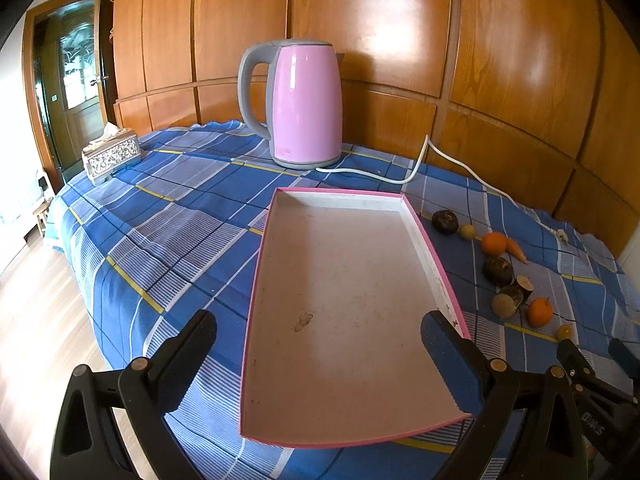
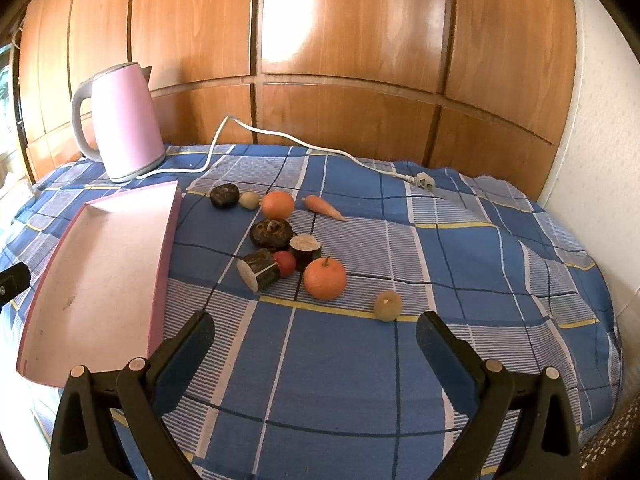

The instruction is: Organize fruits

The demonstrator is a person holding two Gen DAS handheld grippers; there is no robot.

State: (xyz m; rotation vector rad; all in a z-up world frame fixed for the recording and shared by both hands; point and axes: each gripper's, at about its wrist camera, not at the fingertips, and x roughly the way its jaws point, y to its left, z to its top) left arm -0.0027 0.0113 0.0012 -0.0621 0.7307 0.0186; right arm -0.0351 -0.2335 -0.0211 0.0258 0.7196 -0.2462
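A shallow pink-rimmed tray (image 1: 404, 198) (image 2: 170, 236) lies on the blue checked cloth, with nothing in it. My left gripper (image 1: 318, 334) hovers open over its near end, holding nothing. To the tray's right lie several fruits: two oranges (image 2: 325, 278) (image 2: 278, 205), a carrot (image 2: 323, 207), dark round fruits (image 2: 271, 233) (image 2: 224, 195), two cut dark pieces (image 2: 260, 270) (image 2: 305, 250), a small red fruit (image 2: 286, 262) and pale small ones (image 2: 387, 305) (image 2: 249, 200). My right gripper (image 2: 315, 334) stands open just short of them, holding nothing.
A pink electric kettle (image 1: 304, 102) (image 2: 126, 120) stands at the back by the wooden wall, its white cord (image 2: 280, 138) and plug (image 2: 424, 180) trailing behind the fruits. A patterned tissue box (image 1: 112, 155) sits at the far left corner. The table edge drops to wooden floor at left.
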